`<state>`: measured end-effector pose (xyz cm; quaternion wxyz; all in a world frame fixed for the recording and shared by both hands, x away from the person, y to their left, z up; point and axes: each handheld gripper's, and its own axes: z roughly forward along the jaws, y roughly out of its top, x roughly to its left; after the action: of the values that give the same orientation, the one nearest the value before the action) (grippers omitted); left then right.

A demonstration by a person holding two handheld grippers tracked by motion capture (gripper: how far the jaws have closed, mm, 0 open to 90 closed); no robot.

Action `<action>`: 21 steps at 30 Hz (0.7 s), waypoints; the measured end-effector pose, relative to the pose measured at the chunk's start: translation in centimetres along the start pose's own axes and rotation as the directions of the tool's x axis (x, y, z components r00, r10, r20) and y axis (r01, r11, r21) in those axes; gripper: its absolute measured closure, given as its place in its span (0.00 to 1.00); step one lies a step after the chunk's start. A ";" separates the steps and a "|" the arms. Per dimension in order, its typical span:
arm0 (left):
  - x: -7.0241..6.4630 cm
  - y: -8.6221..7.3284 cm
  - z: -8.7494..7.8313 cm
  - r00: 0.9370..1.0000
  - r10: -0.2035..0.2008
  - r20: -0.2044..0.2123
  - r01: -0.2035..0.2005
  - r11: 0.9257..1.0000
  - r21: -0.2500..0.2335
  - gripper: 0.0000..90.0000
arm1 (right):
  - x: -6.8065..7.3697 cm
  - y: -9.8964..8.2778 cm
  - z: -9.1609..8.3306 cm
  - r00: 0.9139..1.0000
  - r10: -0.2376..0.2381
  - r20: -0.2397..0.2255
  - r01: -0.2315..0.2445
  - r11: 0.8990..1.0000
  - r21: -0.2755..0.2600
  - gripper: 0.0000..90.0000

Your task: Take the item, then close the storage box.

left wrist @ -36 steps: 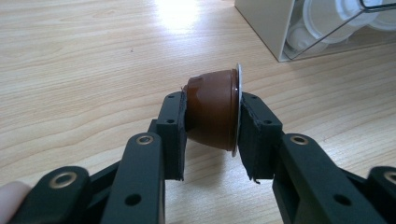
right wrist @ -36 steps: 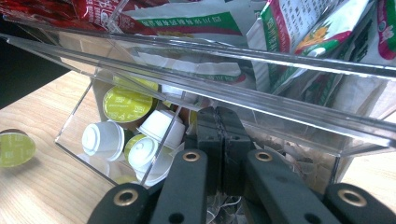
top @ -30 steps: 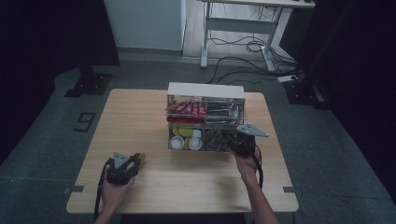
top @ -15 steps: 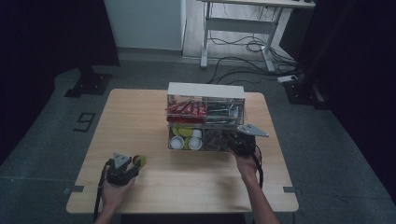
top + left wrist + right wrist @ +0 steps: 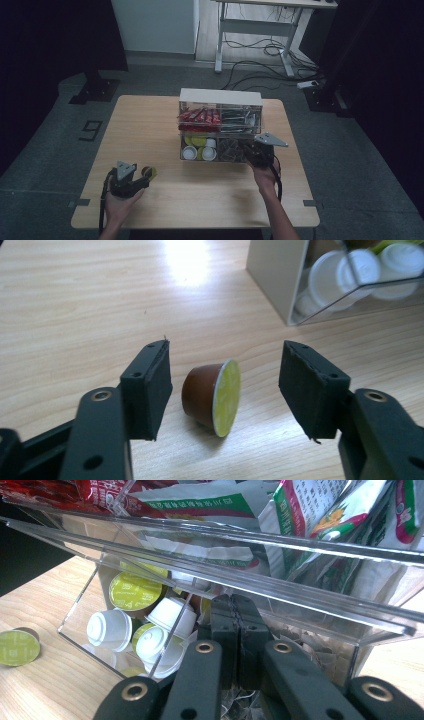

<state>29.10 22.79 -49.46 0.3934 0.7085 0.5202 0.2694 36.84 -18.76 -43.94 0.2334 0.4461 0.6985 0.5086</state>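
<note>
A brown coffee capsule point(image 5: 205, 395) with a yellow-green lid lies on its side on the wooden table point(image 5: 75, 300). My left gripper point(image 5: 227, 387) is open around it, one jaw on each side, neither touching. From the high view, the capsule point(image 5: 148, 172) sits just right of the left gripper point(image 5: 131, 181) near the table's front left. My right gripper point(image 5: 234, 625) is shut, its jaws pressed together with nothing seen between them, inside the lower right compartment of a clear organiser box point(image 5: 300, 600). In the high view the right gripper point(image 5: 260, 152) is at the box's front right corner.
The organiser point(image 5: 220, 97) stands mid-table with red packets point(image 5: 200, 117) in its upper tier. White capsules point(image 5: 107, 627) and green-lidded capsules point(image 5: 134, 591) fill the lower left compartment. Printed sachets point(image 5: 320, 510) lie above the right gripper. Bare table point(image 5: 200, 200) lies in front.
</note>
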 end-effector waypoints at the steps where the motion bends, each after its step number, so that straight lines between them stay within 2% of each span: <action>1: -0.2 0.1 -0.2 1.000 0.010 -0.001 -0.010 1.000 -0.002 0.41 | 0.0 0.0 0.0 1.000 0.001 0.000 -0.001 1.000 -0.001 0.98; 8: -1.6 0.0 -0.9 0.999 0.032 0.030 -0.032 0.999 -0.007 0.40 | 0.0 -0.1 -0.1 1.000 0.003 -0.001 -0.003 1.000 -0.004 0.98; 16: -2.3 -0.6 -0.5 0.997 -0.003 0.082 0.002 1.000 0.008 0.40 | 0.1 -0.3 -0.2 1.000 0.004 -0.002 -0.004 1.000 -0.008 0.98; 21: -2.6 -1.0 -0.3 0.996 -0.008 0.088 0.006 1.000 0.018 0.40 | 0.2 -0.6 -0.4 1.000 0.004 -0.005 -0.005 1.000 -0.007 0.98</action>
<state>27.56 20.55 -50.07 0.4105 0.7214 0.5072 0.2319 36.23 -18.85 -44.32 0.2322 0.4455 0.6961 0.5128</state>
